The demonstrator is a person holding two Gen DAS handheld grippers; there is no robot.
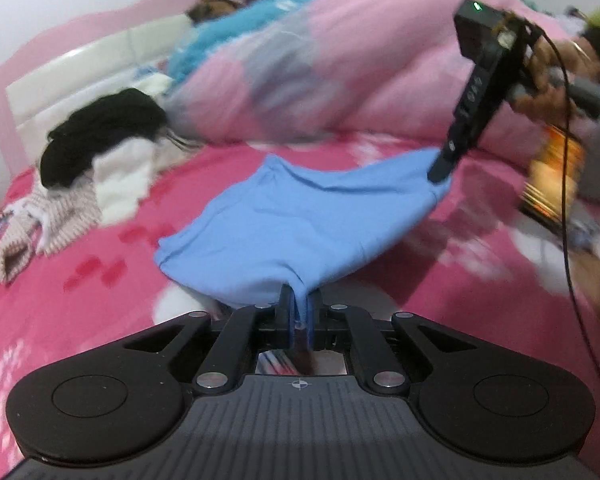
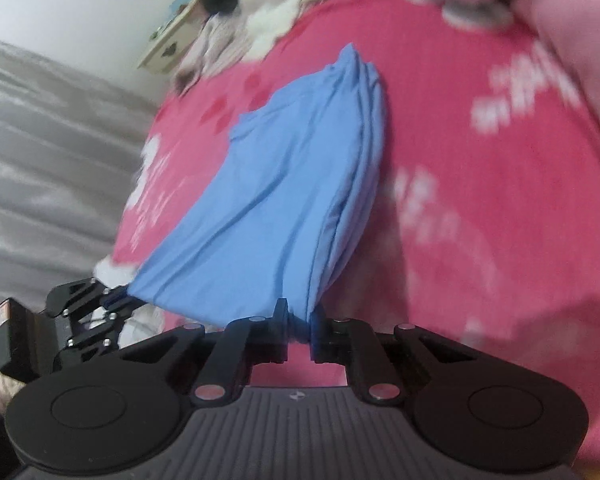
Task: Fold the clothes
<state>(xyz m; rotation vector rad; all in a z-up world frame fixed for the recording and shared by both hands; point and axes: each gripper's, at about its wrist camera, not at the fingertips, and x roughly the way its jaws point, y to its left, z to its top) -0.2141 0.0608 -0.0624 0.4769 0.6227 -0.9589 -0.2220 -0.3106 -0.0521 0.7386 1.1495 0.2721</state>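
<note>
A light blue garment (image 1: 296, 220) hangs stretched above the pink bed sheet (image 1: 80, 292), held by two corners. My left gripper (image 1: 299, 304) is shut on its near edge, with blue cloth pinched between the pads. My right gripper (image 1: 440, 174) shows at the right of the left wrist view, shut on the garment's far corner. In the right wrist view the right gripper (image 2: 300, 320) clamps a bunch of the blue garment (image 2: 284, 184). There the left gripper (image 2: 118, 298) grips the other corner at the lower left. The cloth sags in folds between the two grippers.
A heap of black, white and striped clothes (image 1: 96, 168) lies at the bed's left. A bulky pink duvet (image 1: 360, 64) fills the back, against a pink and white headboard (image 1: 60, 76). A person's hand (image 1: 556, 76) holds the right gripper. A grey curtain (image 2: 40, 160) hangs beside the bed.
</note>
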